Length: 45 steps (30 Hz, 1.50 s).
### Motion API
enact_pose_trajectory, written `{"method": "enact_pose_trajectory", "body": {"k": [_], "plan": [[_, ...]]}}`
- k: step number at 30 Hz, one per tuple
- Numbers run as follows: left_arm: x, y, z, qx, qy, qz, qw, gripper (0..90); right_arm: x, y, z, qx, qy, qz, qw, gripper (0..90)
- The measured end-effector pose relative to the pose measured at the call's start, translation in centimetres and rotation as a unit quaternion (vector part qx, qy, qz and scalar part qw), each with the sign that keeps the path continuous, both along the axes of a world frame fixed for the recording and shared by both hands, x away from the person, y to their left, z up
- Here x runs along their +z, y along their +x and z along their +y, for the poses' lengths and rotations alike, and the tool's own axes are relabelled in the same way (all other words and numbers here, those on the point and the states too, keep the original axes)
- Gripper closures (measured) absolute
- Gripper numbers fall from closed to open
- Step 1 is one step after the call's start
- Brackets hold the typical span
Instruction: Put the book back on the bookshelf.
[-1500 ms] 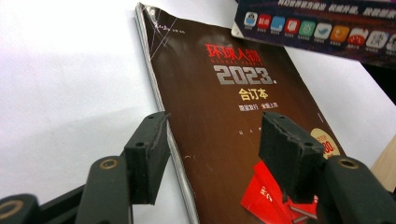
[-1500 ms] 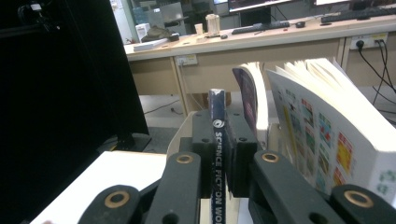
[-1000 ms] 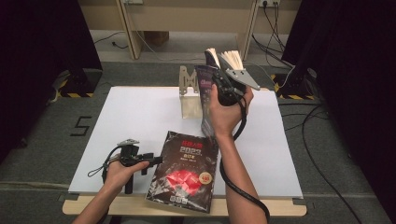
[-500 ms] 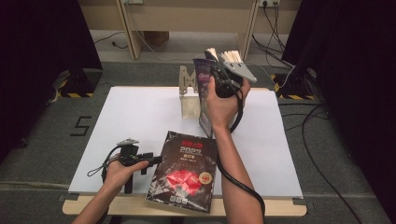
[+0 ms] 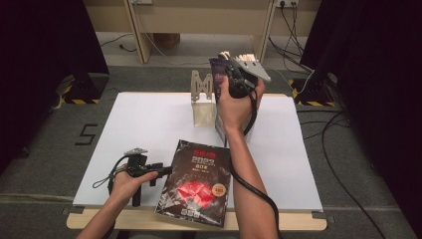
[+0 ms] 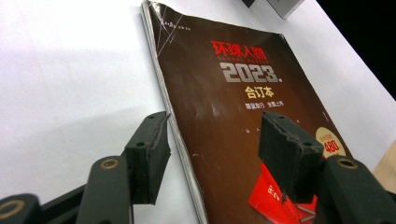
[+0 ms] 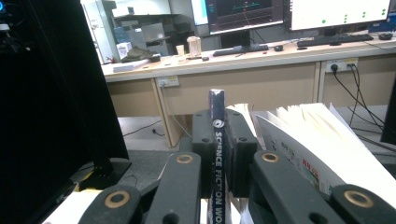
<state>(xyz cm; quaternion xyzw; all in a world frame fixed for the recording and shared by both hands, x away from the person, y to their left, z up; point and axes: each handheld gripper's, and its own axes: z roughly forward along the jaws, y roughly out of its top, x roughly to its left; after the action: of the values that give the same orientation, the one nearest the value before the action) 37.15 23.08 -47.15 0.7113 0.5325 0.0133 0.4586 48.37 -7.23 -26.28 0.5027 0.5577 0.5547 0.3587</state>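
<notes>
In the right gripper view my right gripper [image 7: 219, 156] is shut on the spine of a dark blue magazine [image 7: 218, 116], whose pale pages [image 7: 303, 135] fan out to the right. In the high view that right gripper [image 5: 228, 63] holds the blue magazine [image 5: 219, 74] upright beside a metal bookend [image 5: 201, 89] at the table's far side. A dark brown magazine [image 5: 196, 181] with red print lies flat at the front edge. My left gripper [image 5: 161, 170] rests at its left side. In the left gripper view the left gripper [image 6: 217, 154] is open, its jaws straddling the brown magazine's [image 6: 224, 93] edge without pressing it.
The white table [image 5: 144, 124] has bare room on its left and right. Cables [image 5: 343, 189] lie on the floor to the right. A wooden desk [image 5: 199, 10] stands behind the table. The bookend's base [image 5: 203, 114] sits just left of the upright magazine.
My right hand has drifted slightly left and away with the blue magazine, closer to the bookend. The left hand and the brown magazine have stayed put.
</notes>
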Motion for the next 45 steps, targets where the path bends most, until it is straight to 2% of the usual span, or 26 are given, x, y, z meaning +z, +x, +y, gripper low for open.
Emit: {"method": "enact_pose_trajectory", "body": {"k": [16,22,24,29,36,41,45], "plan": [[-0.1,0.0,0.1,0.001,-0.001,0.001,1.0000,41.9,-0.7,2.0,0.8,-0.018,-0.016,0.003,0.9997,84.6],[-0.3,0.1,0.1,0.000,0.002,0.004,1.0000,42.0,-1.4,2.1,1.1,-0.022,-0.027,0.008,0.9994,84.5],[-0.3,0.1,0.1,0.000,0.001,0.004,1.0000,42.0,-1.8,1.9,1.4,-0.022,-0.036,0.003,0.9991,84.5],[-0.3,0.0,0.2,0.000,0.000,0.003,1.0000,42.0,-2.1,0.6,1.8,-0.025,-0.055,-0.009,0.9982,84.3],[-0.3,-0.1,0.2,-0.001,0.002,0.002,1.0000,42.0,-2.8,-2.4,1.7,-0.025,-0.084,-0.011,0.9961,83.7],[-0.2,-0.1,0.1,-0.001,0.003,0.004,1.0000,42.0,-3.3,-4.7,0.9,-0.026,-0.078,-0.006,0.9966,83.5],[-0.2,-0.1,0.0,-0.002,0.002,0.002,1.0000,42.0,-3.7,-6.3,0.5,-0.028,-0.083,-0.001,0.9962,83.3]]}}
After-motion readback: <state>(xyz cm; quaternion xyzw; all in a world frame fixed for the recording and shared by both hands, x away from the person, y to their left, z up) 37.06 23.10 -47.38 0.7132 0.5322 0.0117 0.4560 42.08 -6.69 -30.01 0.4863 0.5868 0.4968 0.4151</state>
